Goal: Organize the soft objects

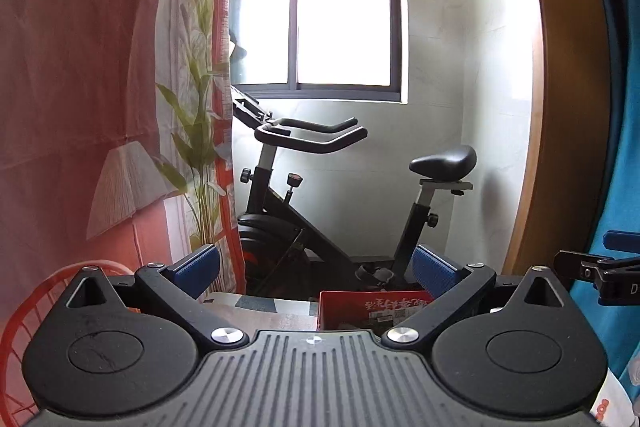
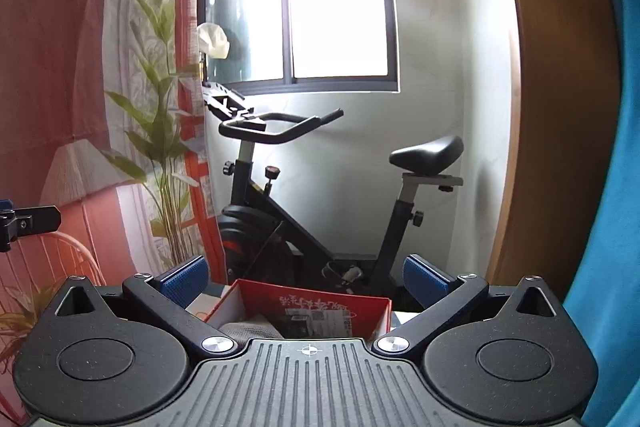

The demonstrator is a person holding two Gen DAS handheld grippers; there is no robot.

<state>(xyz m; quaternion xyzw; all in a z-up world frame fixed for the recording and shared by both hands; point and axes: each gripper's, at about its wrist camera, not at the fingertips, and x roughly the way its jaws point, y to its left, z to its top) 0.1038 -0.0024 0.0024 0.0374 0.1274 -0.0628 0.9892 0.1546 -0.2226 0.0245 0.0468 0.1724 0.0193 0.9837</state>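
Both the left gripper (image 1: 316, 269) and the right gripper (image 2: 306, 279) stand wide apart with nothing between the blue pads, pointing toward an exercise bike (image 2: 320, 195) under the window. In the right wrist view a red box (image 2: 304, 307) sits at lower centre, and a pale, mesh-like cloth (image 2: 244, 331) lies inside it. The cloth looks light and limp, so a pinch on a bunched fold should hold best.
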